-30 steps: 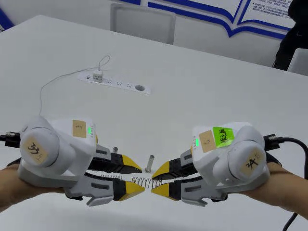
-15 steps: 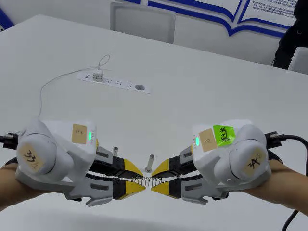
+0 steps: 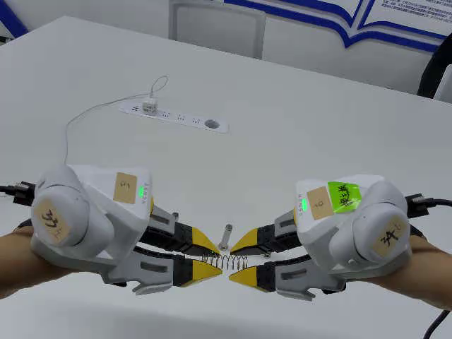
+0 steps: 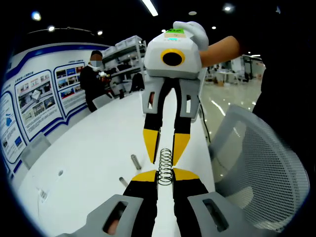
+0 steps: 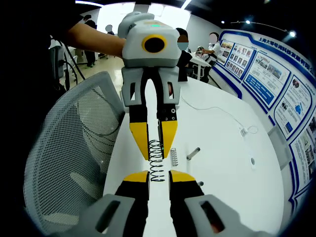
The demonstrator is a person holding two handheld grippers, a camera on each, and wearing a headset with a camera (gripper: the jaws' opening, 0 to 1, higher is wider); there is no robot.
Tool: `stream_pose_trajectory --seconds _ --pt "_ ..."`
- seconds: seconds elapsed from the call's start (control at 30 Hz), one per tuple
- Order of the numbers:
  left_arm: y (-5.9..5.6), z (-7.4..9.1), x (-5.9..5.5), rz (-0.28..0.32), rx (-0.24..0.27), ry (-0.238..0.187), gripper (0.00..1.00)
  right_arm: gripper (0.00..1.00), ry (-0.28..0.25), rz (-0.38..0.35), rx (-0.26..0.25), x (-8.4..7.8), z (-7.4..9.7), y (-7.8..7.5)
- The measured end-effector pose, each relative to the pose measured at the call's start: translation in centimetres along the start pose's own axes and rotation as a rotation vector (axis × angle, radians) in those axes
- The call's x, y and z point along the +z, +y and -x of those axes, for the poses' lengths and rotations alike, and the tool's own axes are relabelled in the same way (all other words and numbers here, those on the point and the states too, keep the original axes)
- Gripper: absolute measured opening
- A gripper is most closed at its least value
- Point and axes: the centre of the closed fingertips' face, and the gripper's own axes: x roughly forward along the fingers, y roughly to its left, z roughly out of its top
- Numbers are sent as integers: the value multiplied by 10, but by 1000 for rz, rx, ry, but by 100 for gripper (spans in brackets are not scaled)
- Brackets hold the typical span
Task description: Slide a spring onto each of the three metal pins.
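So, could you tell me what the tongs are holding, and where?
A spring, slung between them: the left tongs pinch one end, and the right tongs appear to pinch the other.

white left gripper (image 3: 210, 260) and white right gripper (image 3: 236, 264), each with yellow jaw tips on black fingers, pale grey side plates and a small green light. tan labels with dark handwriting on both; a bright green label (image 3: 344, 195) on the right one. silvery spring (image 3: 223, 262), dull grey metal pin (image 3: 226, 236), plain white table (image 3: 296, 134), white power strip (image 3: 173, 116), blue-bordered wall boards (image 5: 269, 74).
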Motion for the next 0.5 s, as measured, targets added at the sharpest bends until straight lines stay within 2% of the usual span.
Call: stream_pose_trajectory --seconds 0.3,0.37,0.5 --pt "1 -2 -4 -17 -1 18 10 11 -5 -27 28 -3 -2 3" --pt "1 -2 -3 -16 -2 16 10 11 -11 -23 31 -1 0 3" --pt "0 0 -1 -26 -3 13 10 11 -40 -60 48 5 5 4"
